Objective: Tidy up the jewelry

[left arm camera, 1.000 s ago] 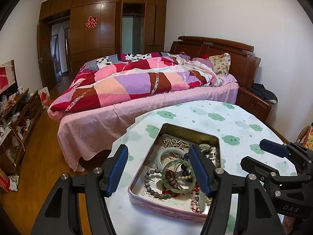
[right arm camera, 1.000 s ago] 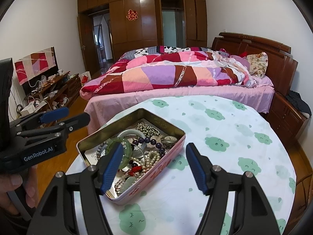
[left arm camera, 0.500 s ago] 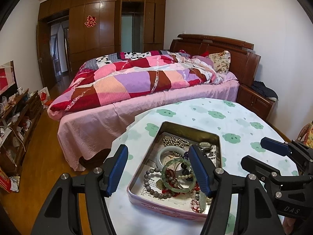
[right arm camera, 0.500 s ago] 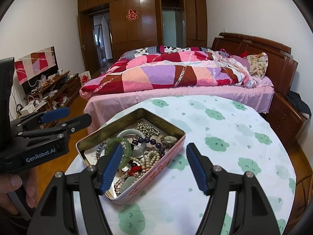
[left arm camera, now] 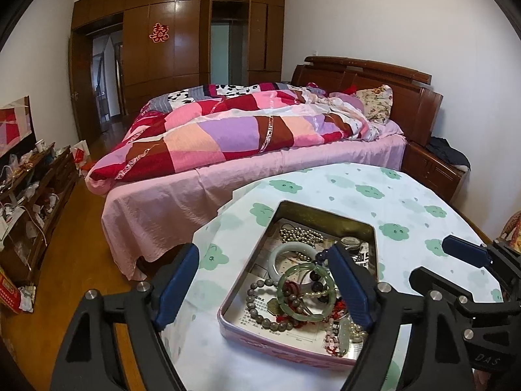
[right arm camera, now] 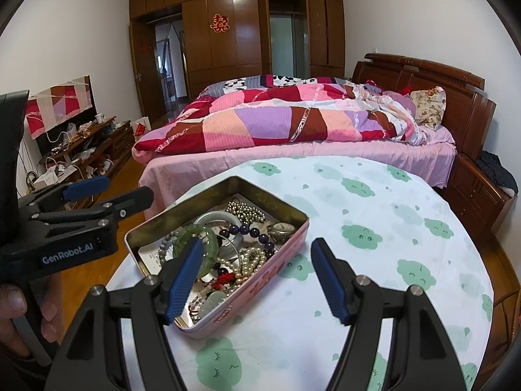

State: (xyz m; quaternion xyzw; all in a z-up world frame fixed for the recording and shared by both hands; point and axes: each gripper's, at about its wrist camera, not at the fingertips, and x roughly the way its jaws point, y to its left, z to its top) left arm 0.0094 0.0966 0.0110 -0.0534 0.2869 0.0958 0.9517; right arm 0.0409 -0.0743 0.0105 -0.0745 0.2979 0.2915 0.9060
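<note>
Left wrist view: the left gripper [left arm camera: 265, 280] is held over the near end of the tin [left arm camera: 329, 210], jaws spread wide, nothing between them; compared with a second ago the tin sits slightly lower and a touch larger between the fingers, so a small drift toward it is read, no more; jewelry is heaped in the tin, a green bangle [left arm camera: 306, 291] on top near the front wall, a white bangle [left arm camera: 293, 252] behind it, a gold bead strand [left arm camera: 301, 235] toward the far wall; the right gripper [left arm camera: 456, 267] is seen to the right of the tin, also empty.

Right wrist view: the right gripper [right arm camera: 257, 280] hangs at the tin's [right arm camera: 270, 200] front right corner, jaws wide apart, gripping nothing; its framing is nearly unchanged from a second ago; the left gripper [right arm camera: 112, 190] is held left of the tin, open; the table [right arm camera: 374, 221] around the tin carries no jewelry.

Meaning for the task: no piece has been moved in this second; everything lies jumbled in the tin; whether sorting is ahead or behind cannot be judged.
</note>
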